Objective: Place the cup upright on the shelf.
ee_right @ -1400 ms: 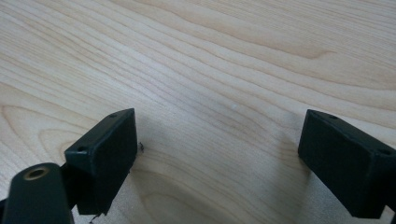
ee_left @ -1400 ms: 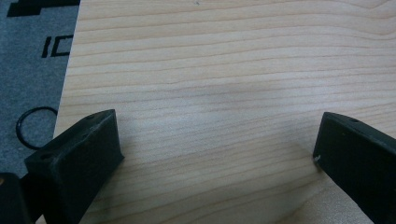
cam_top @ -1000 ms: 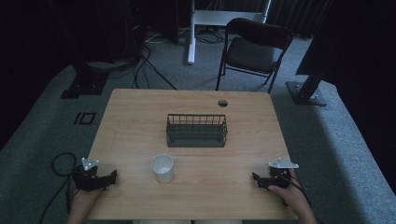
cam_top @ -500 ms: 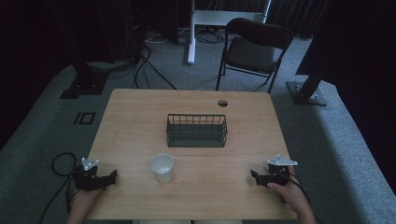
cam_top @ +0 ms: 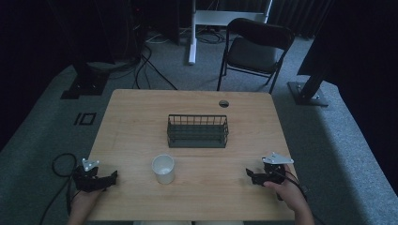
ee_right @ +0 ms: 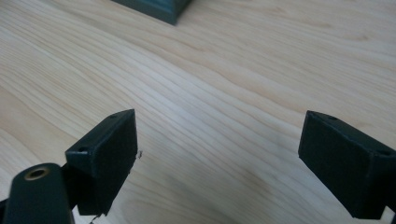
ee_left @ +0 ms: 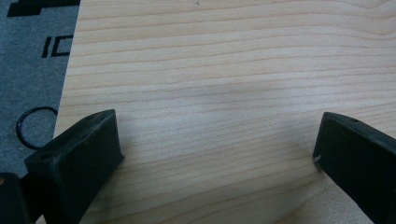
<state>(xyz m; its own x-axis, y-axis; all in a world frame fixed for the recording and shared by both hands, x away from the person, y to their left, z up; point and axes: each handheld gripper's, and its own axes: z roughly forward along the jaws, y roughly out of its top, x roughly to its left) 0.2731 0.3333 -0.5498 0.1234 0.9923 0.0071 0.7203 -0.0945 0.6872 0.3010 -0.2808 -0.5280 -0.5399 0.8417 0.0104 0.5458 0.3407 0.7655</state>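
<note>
A big wooden table (cam_top: pixel 141 122) fills the middle of the room. Near its middle stands a dark wire basket (cam_top: pixel 197 131), open at the top, so things can drop in easily. A white cup (cam_top: pixel 163 168) stands upright, near the person's edge, between the two grippers and well apart from both. It is closer to the left one. The left gripper (cam_top: pixel 111 178) rests low at the table's near left corner. Its jaws are wide apart with nothing between them. The right gripper (cam_top: pixel 248 174) sits near the right edge, jaws spread wide too, holding nothing. Both look ready to reach in for the cup.
</note>
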